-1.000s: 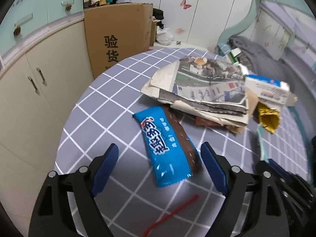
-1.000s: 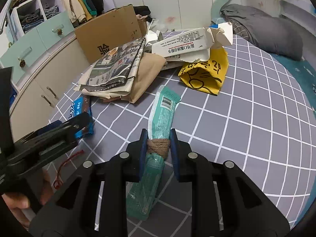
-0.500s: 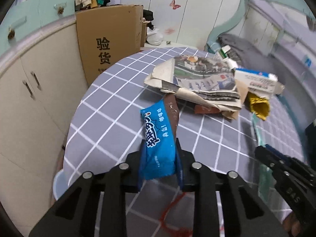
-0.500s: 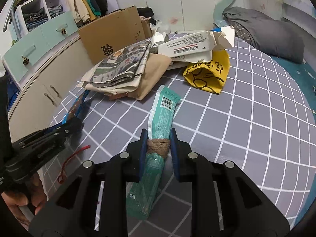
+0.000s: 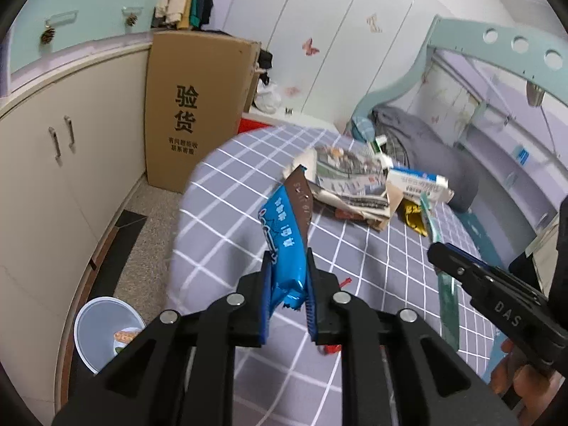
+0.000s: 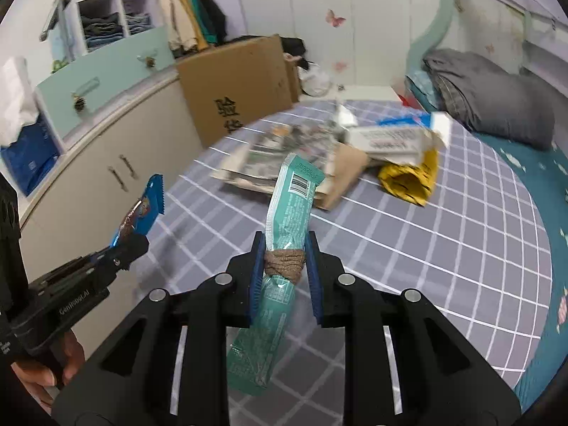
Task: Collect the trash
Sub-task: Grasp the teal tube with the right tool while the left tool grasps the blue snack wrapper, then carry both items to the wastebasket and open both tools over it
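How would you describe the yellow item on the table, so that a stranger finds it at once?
Start at the round table with the grey checked cloth. Near its far side lies a pile of newspaper and a white carton. The crumpled yellow bag lies partly under that carton, the only yellow thing there, with black markings.

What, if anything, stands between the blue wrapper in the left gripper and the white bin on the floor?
Nothing visible. The blue wrapper is clamped in the left gripper, clear of the table; the white bin sits open on the floor, lower left.

Two wrappers (image 5: 285, 245) (image 6: 289, 209), one newspaper (image 5: 349, 177), one carton (image 5: 417, 183).
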The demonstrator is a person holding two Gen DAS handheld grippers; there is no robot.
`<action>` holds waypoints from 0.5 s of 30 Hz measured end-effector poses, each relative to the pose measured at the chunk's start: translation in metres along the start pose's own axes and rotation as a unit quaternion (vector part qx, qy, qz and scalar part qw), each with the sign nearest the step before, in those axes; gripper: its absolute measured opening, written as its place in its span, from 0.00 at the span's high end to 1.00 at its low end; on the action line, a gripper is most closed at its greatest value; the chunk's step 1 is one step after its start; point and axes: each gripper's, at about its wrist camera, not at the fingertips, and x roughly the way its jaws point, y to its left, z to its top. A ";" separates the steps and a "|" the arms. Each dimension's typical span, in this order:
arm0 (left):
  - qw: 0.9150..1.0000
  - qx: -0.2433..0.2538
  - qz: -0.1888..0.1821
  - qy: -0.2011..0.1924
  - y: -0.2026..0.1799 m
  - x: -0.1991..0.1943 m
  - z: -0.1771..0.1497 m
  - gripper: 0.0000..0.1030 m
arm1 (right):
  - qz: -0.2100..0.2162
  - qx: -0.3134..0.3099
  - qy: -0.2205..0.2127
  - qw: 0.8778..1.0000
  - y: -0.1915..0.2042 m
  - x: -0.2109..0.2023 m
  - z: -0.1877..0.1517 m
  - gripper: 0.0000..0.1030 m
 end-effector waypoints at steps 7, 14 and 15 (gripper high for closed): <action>0.999 -0.026 0.022 -0.022 0.048 -0.039 -0.007 0.85 | 0.069 -0.053 0.011 0.996 0.083 0.018 0.002 0.78; 0.994 -0.078 0.073 -0.018 0.128 -0.057 -0.023 0.85 | 0.135 -0.095 0.051 0.985 0.169 0.064 -0.013 0.78; 0.993 -0.087 0.084 -0.015 0.142 -0.059 -0.027 0.85 | 0.142 -0.100 0.057 0.983 0.180 0.071 -0.016 0.78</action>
